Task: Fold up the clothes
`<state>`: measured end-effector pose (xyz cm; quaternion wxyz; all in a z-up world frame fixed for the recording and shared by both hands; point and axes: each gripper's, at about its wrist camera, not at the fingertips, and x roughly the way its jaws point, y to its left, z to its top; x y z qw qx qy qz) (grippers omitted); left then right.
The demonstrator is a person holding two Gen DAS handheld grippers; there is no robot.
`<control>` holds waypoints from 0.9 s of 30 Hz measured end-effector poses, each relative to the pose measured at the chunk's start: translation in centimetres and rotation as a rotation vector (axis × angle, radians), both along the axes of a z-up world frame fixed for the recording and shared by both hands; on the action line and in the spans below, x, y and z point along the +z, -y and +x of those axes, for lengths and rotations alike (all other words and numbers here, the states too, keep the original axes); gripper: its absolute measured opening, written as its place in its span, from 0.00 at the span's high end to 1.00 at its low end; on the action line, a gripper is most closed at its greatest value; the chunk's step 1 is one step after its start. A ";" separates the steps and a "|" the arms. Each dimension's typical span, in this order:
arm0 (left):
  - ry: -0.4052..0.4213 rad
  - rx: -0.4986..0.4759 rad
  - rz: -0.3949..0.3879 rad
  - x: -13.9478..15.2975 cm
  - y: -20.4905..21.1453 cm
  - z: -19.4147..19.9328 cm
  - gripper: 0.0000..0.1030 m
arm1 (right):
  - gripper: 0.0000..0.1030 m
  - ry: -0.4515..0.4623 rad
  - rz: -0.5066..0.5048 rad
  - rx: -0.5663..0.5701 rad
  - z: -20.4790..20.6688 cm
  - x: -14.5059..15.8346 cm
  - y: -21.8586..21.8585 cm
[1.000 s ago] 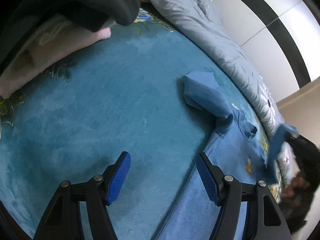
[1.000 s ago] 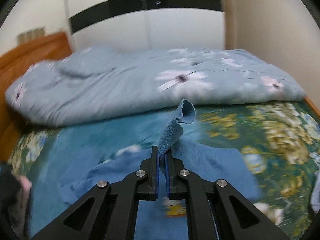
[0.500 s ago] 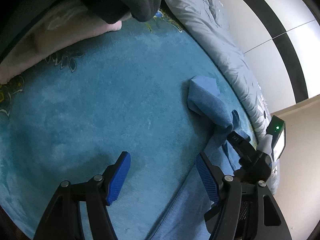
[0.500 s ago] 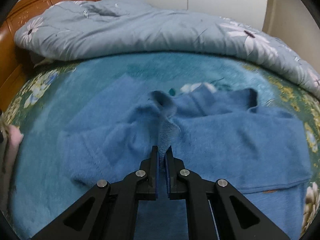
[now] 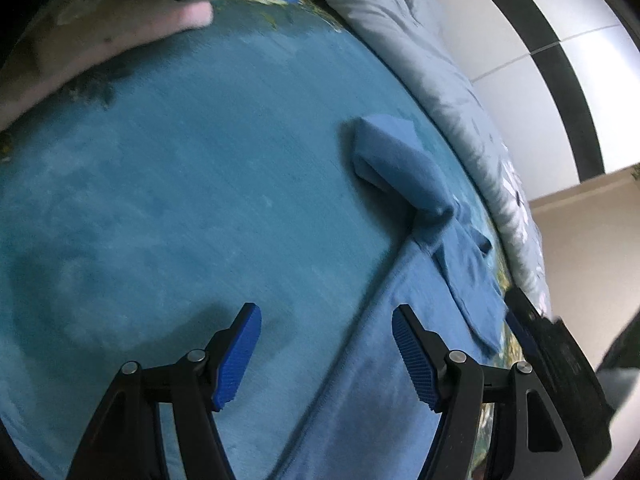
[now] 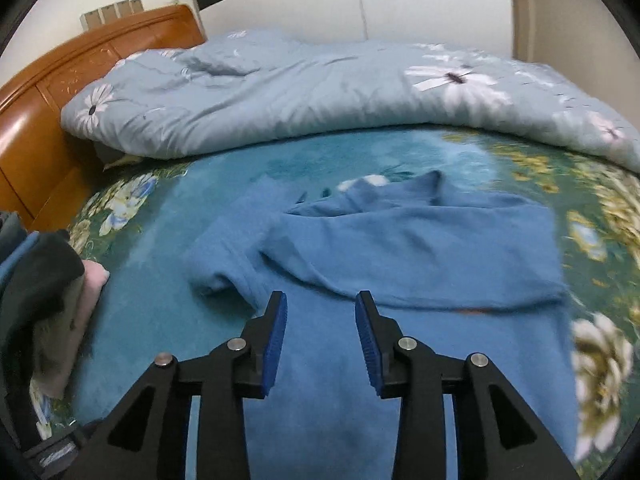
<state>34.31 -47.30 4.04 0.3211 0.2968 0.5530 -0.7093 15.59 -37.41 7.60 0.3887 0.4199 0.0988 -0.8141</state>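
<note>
A blue long-sleeved garment (image 6: 420, 248) lies flat on the teal floral blanket (image 6: 152, 292). One sleeve is folded across its chest; the other sleeve (image 5: 396, 164) lies bunched out to the side in the left wrist view. My right gripper (image 6: 321, 334) is open and empty just above the garment's body. My left gripper (image 5: 326, 354) is open and empty above the garment's side edge (image 5: 360, 320), where it meets the blanket (image 5: 180, 184). The right gripper's body shows at the right edge of the left wrist view (image 5: 560, 364).
A grey-blue flowered duvet (image 6: 320, 92) is heaped along the far side of the bed. A pile of pink and dark clothes (image 6: 52, 292) lies at the left; it also shows in the left wrist view (image 5: 100, 28). A wooden headboard (image 6: 60, 92) stands at the left.
My right gripper carried the sleeve down across the garment's chest, let it go and opened. The sleeve now lies flat. My left gripper stayed open and shifted only slightly.
</note>
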 end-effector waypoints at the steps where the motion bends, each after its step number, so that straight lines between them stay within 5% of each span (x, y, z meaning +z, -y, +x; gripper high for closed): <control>1: -0.007 -0.012 -0.001 -0.1 -0.2 -0.2 0.30 | 0.64 0.002 -0.006 -0.013 0.3 0.3 -0.9; 12: -0.069 -0.067 -0.150 1.9 -2.0 -0.9 0.30 | 0.56 -0.054 0.049 -0.060 3.8 1.7 -8.2; 19: -0.033 0.016 -0.266 3.3 -2.3 -0.8 0.30 | 0.51 -0.097 -0.132 -0.008 4.2 0.8 -8.9; 23: 0.031 0.063 -0.340 4.3 -1.8 -1.4 0.27 | 0.34 -0.202 -0.235 -0.024 4.2 0.6 -9.3; 27: 0.015 0.113 -0.290 3.9 -1.5 -1.7 0.27 | 0.31 -0.209 -0.290 -0.055 2.7 0.4 -9.4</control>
